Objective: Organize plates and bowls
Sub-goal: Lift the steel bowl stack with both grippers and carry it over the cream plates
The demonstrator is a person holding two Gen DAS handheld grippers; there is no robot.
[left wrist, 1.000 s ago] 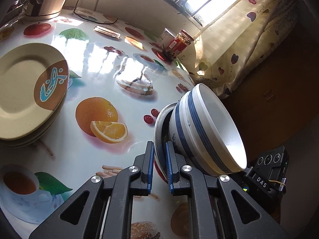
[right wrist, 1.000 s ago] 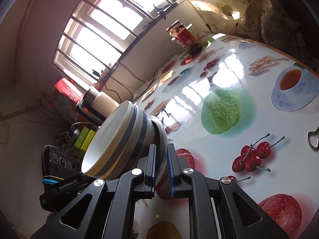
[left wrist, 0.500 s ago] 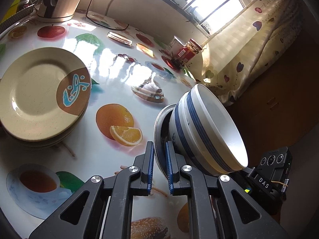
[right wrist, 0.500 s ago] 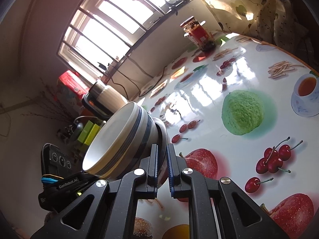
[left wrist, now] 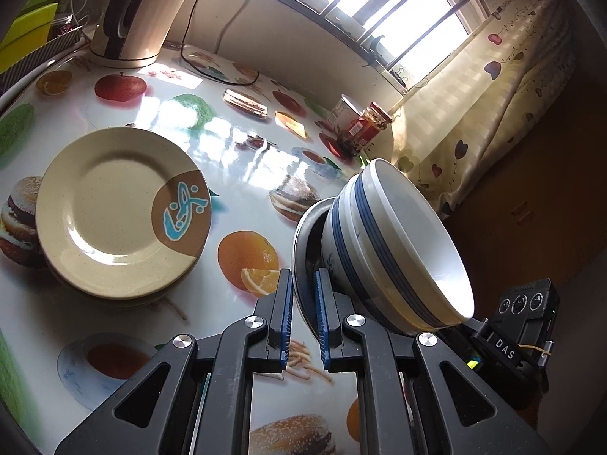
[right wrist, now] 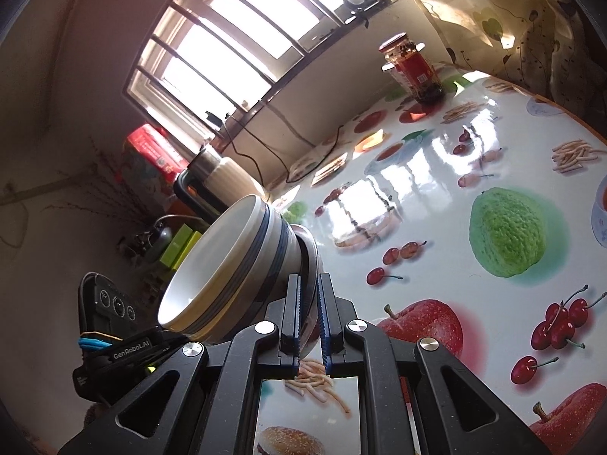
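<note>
A small plate carries two nested white bowls with blue stripes. My left gripper is shut on the plate's rim on one side. My right gripper is shut on the same plate's rim on the other side, with the bowls on it. Together they hold the load above the table. A stack of cream plates with a brown and blue patch sits on the table to the left in the left wrist view.
The table has a glossy fruit-print cover. An electric kettle with its cord stands at the back. Jars stand by the window and curtain; one jar also shows in the right wrist view.
Both grippers have carried the plate and bowls across the table. The cream plate stack has shifted right, toward the middle of the left wrist view. The grips have not changed.
</note>
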